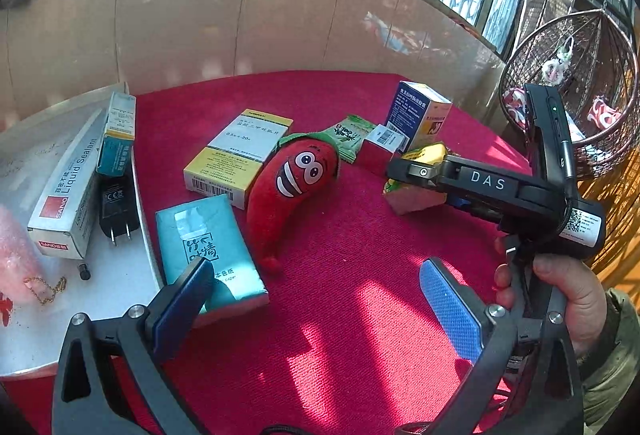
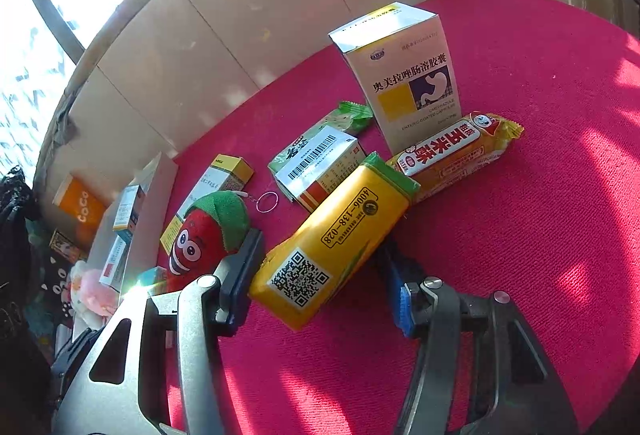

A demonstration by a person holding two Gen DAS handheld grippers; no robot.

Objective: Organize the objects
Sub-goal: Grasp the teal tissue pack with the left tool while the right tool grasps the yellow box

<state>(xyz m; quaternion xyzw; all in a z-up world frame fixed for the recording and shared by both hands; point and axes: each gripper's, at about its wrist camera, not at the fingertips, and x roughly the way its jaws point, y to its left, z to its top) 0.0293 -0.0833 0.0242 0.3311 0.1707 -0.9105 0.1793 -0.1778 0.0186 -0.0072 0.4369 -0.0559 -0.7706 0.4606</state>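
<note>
Right wrist view shows the right tongs [image 2: 320,275] straddling a yellow vacuum-packed brick pack with a QR code [image 2: 332,239], fingers at its two sides but whether they pinch it I cannot tell; it lies tilted on the red cloth worktop [image 2: 520,235], apparently next to be sorted. Behind it, a yellow corn snack wrapper [image 2: 452,151] leans against an upright white medicine box [image 2: 404,75]. Left tongs [image 1: 316,295] hang wide and empty, near a teal tissue pack [image 1: 208,251] and red plush chilli [image 1: 292,187], beside the white tray [image 1: 120,287] already holding boxes.
</note>
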